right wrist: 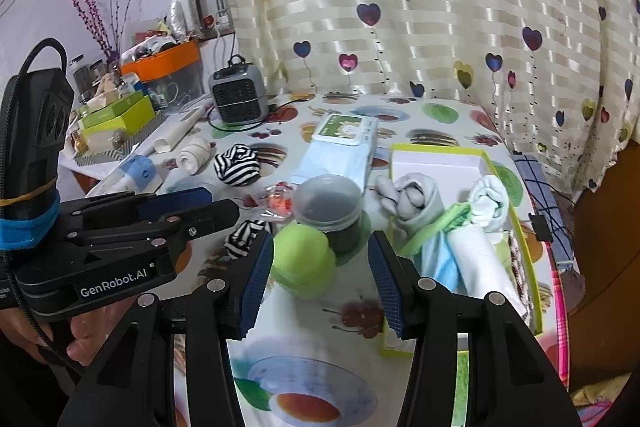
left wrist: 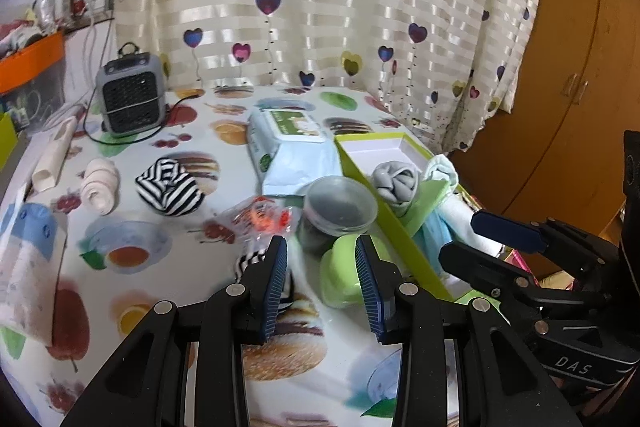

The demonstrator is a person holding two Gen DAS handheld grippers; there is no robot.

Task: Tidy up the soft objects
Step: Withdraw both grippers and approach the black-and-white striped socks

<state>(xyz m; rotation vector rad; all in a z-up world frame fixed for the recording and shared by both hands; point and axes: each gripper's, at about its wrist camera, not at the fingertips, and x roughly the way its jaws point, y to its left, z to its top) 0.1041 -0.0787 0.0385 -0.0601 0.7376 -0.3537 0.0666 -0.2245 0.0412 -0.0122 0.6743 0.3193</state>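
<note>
Left wrist view: we see our left gripper (left wrist: pixel 321 259) low in the frame, jaws open and empty, above a green roll (left wrist: pixel 344 275) on the table (left wrist: pixel 160 155). At right, the green box (left wrist: pixel 360 163) holds a grey roll (left wrist: pixel 394 183) and pale cloths. A striped roll (left wrist: pixel 170 189) lies left of centre (beside a cream one). Right wrist view: our right gripper (right wrist: pixel 320 269) also stands open, holding nothing.

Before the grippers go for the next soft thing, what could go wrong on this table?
1. The dark jar stands touching the light green soft item; reaching there may tip it.
2. The green box already looks crowded with rolled cloths, so another may push one out.
3. Both open grippers, left and right, work close together and may collide.
</note>
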